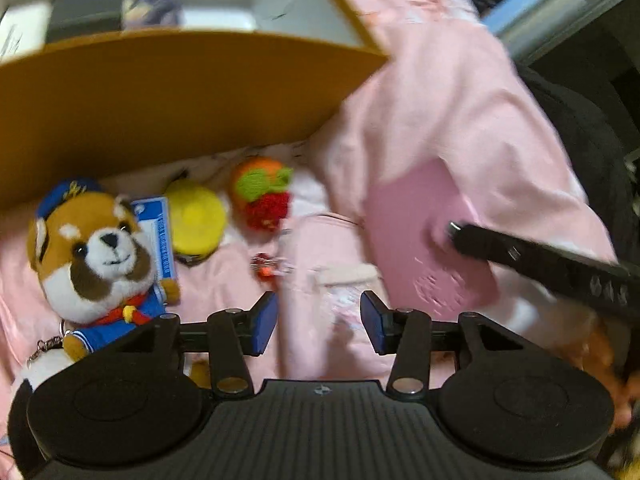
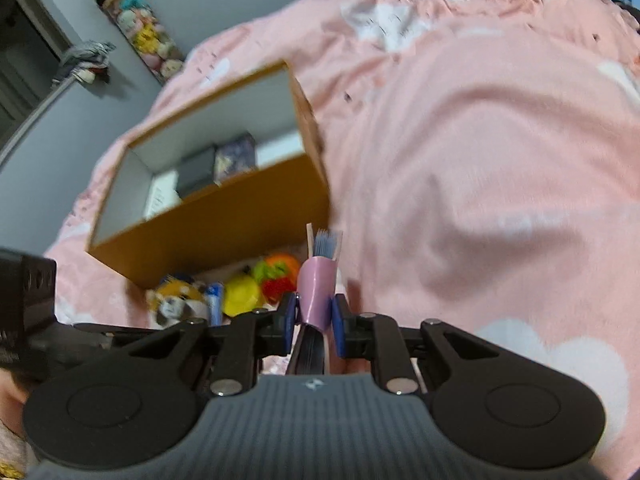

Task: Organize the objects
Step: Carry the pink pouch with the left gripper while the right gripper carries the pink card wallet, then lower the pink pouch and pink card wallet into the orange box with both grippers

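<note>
My right gripper (image 2: 314, 326) is shut on a pink book (image 2: 316, 292) held on edge, above the pink bedspread; the same pink book (image 1: 424, 240) shows in the left wrist view with a right finger (image 1: 520, 256) on it. My left gripper (image 1: 319, 322) is open and empty over a pale pink pouch (image 1: 328, 264). An orange cardboard box (image 2: 224, 216) with small boxes inside lies on the bed. Before it lie a red panda plush (image 1: 96, 256), a blue card (image 1: 158, 236), a yellow round tin (image 1: 196, 220) and a knitted orange-red fruit charm (image 1: 264, 196).
A pink bedspread (image 2: 480, 160) with white clouds covers the bed. A dark bag (image 1: 592, 148) lies at the right in the left wrist view. A hanging strip of plush toys (image 2: 136, 28) is on the grey wall beyond the bed.
</note>
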Demonstrator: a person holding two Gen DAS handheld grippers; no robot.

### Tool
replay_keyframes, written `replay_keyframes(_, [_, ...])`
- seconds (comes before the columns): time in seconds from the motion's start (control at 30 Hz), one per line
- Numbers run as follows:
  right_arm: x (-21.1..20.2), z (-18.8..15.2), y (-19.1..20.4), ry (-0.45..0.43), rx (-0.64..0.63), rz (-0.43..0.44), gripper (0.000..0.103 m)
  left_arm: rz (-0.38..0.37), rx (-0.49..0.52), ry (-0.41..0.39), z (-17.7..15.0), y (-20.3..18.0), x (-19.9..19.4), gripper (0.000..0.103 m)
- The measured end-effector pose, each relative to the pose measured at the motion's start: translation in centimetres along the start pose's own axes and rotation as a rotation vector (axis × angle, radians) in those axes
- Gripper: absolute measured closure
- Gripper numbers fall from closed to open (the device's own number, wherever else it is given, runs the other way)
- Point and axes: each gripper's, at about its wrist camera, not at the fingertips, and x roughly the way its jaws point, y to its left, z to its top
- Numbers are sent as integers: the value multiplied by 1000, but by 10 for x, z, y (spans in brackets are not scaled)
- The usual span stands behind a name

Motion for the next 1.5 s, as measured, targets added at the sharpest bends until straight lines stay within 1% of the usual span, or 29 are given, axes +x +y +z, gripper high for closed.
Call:
replay_keyframes(0.07, [2, -1, -2, 5, -1, -9, 83, 23, -13, 14, 3, 2, 8, 50])
replay_keyframes(0.17, [4, 0, -4, 9, -2, -1, 83, 25, -7, 39, 4, -4, 18, 50])
replay_keyframes(0.23, [6, 0, -5, 13, -9, -2, 83, 31, 14, 61, 5, -11, 24, 55])
replay_keyframes(0.27, [7, 1, -5, 16, -12, -5, 82, 43, 27, 74, 5, -13, 27, 60])
replay_keyframes(0.33, [9, 3, -6, 27, -18, -8, 82, 75, 55, 97, 6, -18, 33, 61])
replay_keyframes(0.47, [12, 4, -6, 53, -48, -22, 82, 82, 61, 107, 5, -19, 35, 61])
replay_keyframes(0.67, [14, 5, -8, 88, -74, -35, 81, 103, 157, 119, 1, -28, 38, 58])
replay_keyframes(0.73, [15, 5, -9, 93, -73, -38, 81, 105, 138, 126, 1, -27, 40, 58])
replay_keyframes(0.8, [15, 4, -9, 93, -81, -42, 81, 109, 124, 118, -1, -26, 40, 62])
replay_keyframes(0.83, [16, 3, -9, 92, -83, -44, 81, 112, 125, 101, -3, -26, 39, 65])
replay_keyframes(0.9, [15, 3, -9, 88, -85, -45, 81, 104, 127, 67, -8, -25, 34, 76])
replay_keyframes(1.0, [12, 4, -7, 72, -88, -38, 82, 73, 116, 15, -15, -21, 23, 82])
replay_keyframes(1.17, [-3, 14, 0, 17, -97, -16, 82, 66, 135, -92, -27, -20, -8, 84])
replay_keyframes(1.3, [-21, 28, 6, -44, -97, 3, 83, 40, 133, -197, -27, -16, -36, 85])
replay_keyframes(1.33, [-25, 32, 9, -62, -101, 4, 83, 37, 131, -222, -25, -17, -42, 85])
replay_keyframes(1.37, [-30, 36, 12, -82, -108, 4, 83, 36, 127, -244, -13, -22, -46, 85])
replay_keyframes(1.5, [-41, 57, 27, -149, -158, 7, 83, 23, 112, -358, -4, -20, -77, 85])
